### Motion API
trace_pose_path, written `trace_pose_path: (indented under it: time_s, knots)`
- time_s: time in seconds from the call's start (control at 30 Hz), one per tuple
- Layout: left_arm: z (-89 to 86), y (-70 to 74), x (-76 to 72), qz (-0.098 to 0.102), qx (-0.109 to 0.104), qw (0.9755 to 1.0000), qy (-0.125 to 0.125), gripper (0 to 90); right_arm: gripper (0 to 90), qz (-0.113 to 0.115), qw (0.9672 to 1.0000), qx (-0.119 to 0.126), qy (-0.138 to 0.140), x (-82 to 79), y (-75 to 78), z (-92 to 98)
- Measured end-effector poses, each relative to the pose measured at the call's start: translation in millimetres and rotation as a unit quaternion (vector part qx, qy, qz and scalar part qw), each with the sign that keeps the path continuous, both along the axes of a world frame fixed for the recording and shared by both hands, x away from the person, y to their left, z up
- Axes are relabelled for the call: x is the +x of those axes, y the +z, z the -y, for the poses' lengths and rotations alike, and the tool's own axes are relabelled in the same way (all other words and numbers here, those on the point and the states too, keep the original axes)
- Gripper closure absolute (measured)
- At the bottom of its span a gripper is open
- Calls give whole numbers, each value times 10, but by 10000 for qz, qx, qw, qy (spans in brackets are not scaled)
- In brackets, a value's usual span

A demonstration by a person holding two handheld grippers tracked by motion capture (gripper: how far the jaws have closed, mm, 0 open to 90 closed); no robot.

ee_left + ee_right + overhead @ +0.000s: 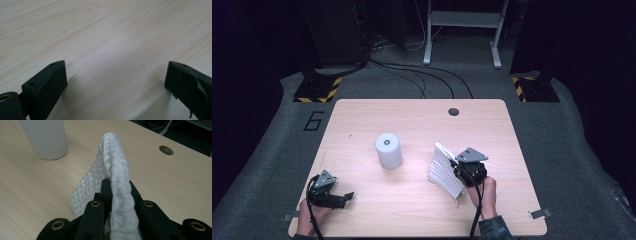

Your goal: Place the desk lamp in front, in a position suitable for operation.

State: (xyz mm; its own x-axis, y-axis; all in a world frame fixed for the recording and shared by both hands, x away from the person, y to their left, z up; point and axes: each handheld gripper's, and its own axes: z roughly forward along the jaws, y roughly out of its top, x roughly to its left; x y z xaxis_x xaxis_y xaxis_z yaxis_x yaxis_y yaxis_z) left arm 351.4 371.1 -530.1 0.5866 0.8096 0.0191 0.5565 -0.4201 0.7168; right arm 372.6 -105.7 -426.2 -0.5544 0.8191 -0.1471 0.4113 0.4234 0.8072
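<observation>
Gripping a white waffle-textured cloth [117, 170], the right tool [458, 169] has its two black jaws pressed tight on a bunched fold of the fabric. In the right gripper view the cloth rises from between the jaws and arches forward; in the high view it hangs from the tool as a draped sheet, its lower edge close to the pale wooden surface [412, 210]. A white cylinder [389, 150] stands upright on the surface, and the cloth is near it, on the side toward the person's right hand [484, 192]. The left tool [343, 198] sits well apart from the cylinder, toward the near left corner, jaws spread wide over bare wood with nothing between them. A round hole [453, 111] lies beyond the cylinder, near the far edge.
</observation>
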Motion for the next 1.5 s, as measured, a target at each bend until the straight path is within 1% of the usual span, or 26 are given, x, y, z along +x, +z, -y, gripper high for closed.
trace_pose_path:
  time_s: [0.13, 0.17, 0.23, 0.3, 0.4, 0.47, 0.53, 0.57, 0.67, 0.73, 0.9, 0.93, 1.03, 1.07, 1.1, 1.13, 1.17, 1.2, 1.23, 1.27, 1.3, 1.33, 1.4, 1.43, 1.47, 1.5]
  knots:
    - [3, -3, 0, 16, -16, 10000, 13, 41, 811, 90, 9999, -62, -123, 1, 47, 84]
    - [3, -1, -2, -14, -21, 10000, 8, 42, 811, 112, 9996, -62, -246, -4, 73, 139]
    - [0, 1, 0, 2, 1, 10000, -6, 42, 812, 143, 9995, -93, -278, -1, 86, 174]
    - [0, -1, 0, 10, -2, 10000, -3, 42, 812, 200, 9987, -100, -467, 1, 116, 273]
    - [0, -1, 0, 18, 3, 10000, -4, 42, 812, 204, 9982, -81, -565, 4, 132, 335]
    - [0, -1, 1, 10, 1, 10000, -7, 42, 813, 246, 9967, -67, -765, 6, 156, 442]
    - [2, -5, 1, 41, -7, 10000, 8, 42, 813, 253, 9963, -62, -815, 6, 159, 465]
    - [4, -6, 0, 41, -18, 10000, 17, 42, 813, 316, 9948, -91, -961, 10, 163, 529]
    - [3, -5, 0, 29, -19, 10000, 15, 42, 814, 300, 9938, -133, -1066, 18, 160, 580]
    - [5, -7, 0, 40, -27, 10000, 23, 42, 815, 316, 9920, -200, -1203, 26, 147, 622]
    - [3, -3, 0, 14, -16, 10000, 10, 42, 818, 303, 9851, -429, -1637, 85, 55, 751]
    - [2, -1, -1, -10, -15, 10000, 4, 42, 818, 303, 9851, -429, -1637, 85, 55, 751]
    - [2, 0, -1, -18, -16, 10000, 2, 42, 820, 276, 9799, -633, -1870, 123, -30, 801]
    - [0, 1, 1, -4, 1, 10000, -8, 42, 820, 256, 9784, -661, -1941, 136, -62, 815]
    - [0, 1, 2, 1, 3, 10000, -9, 42, 820, 188, 9757, -733, -2057, 165, -127, 845]
    - [0, 1, 2, -1, 3, 10000, -8, 42, 820, 188, 9757, -733, -2057, 165, -127, 845]
    - [0, 0, 2, 3, 0, 10000, -9, 42, 820, 90, 9737, -756, -2146, 187, -196, 879]
    - [0, 1, 3, 2, 3, 10000, -11, 42, 820, 90, 9737, -756, -2146, 187, -196, 879]
    - [0, 1, 3, 1, 4, 10000, -10, 42, 820, -54, 9721, -725, -2231, 209, -273, 912]
    - [0, 2, 3, -1, 6, 10000, -12, 42, 820, -54, 9721, -725, -2231, 209, -273, 912]
    - [0, 1, 3, -1, 5, 10000, -11, 42, 819, -99, 9732, -640, -2207, 223, -317, 932]
    - [0, 1, 3, 1, 4, 10000, -10, 42, 819, -236, 9730, -540, -2230, 250, -400, 966]
    - [0, 1, 3, 1, 5, 10000, -12, 42, 818, -267, 9728, -509, -2244, 262, -434, 974]
    - [0, 1, 3, 2, 4, 10000, -10, 42, 817, -363, 9730, -473, -2230, 279, -482, 997]
    - [0, 1, 3, 4, 4, 10000, -11, 42, 817, -472, 9721, -299, -2279, 312, -563, 1028]
    - [0, 1, 3, 4, 4, 10000, -11, 42, 817, -472, 9721, -299, -2279, 312, -563, 1028]
